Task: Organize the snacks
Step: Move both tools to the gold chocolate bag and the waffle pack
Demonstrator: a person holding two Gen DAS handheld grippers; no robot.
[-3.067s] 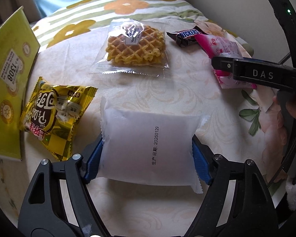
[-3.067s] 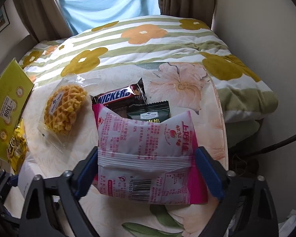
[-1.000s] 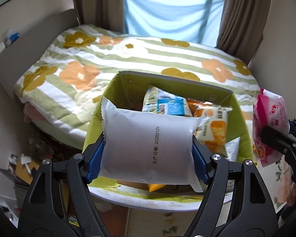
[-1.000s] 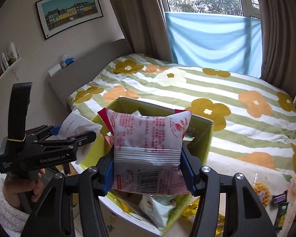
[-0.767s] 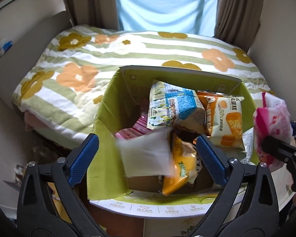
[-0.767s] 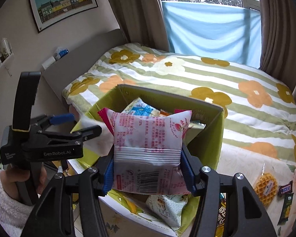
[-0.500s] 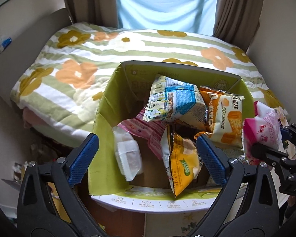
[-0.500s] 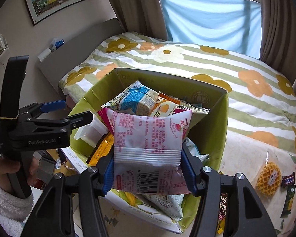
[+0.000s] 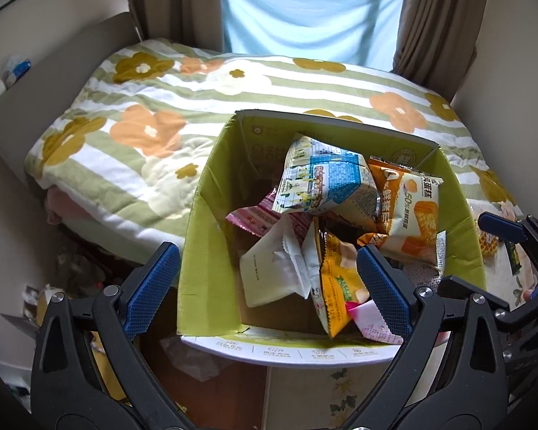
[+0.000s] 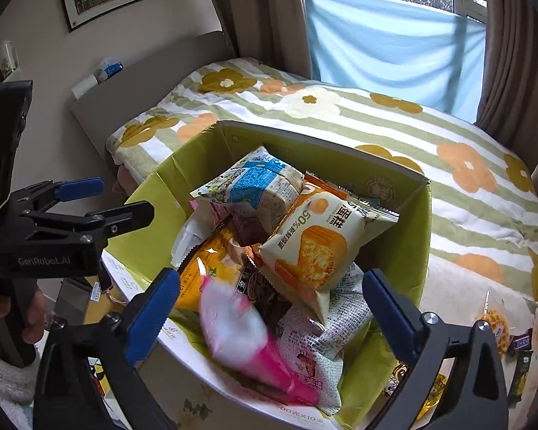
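A green cardboard box (image 9: 204, 222) (image 10: 423, 251) holds several snack packs. The white pack (image 9: 272, 272) lies inside it at the left. The pink and white pack (image 10: 240, 333) is blurred, falling into the box's near side; a corner of it shows in the left wrist view (image 9: 371, 319). My left gripper (image 9: 265, 286) is open and empty above the box's near edge. My right gripper (image 10: 269, 304) is open and empty above the box. A blue and white pack (image 9: 326, 182) and an orange cake pack (image 10: 315, 247) lie on top.
A bed with a flowered striped cover (image 9: 154, 107) stands behind the box. To the right on the table lie a waffle pack (image 10: 491, 322), a Snickers bar (image 10: 520, 342) and a dark green packet (image 10: 522, 362). The left gripper's body (image 10: 53, 236) is at the left of the right wrist view.
My left gripper opened and dropped the white pack into the box. My right gripper has just opened and the pink pack is falling into the box.
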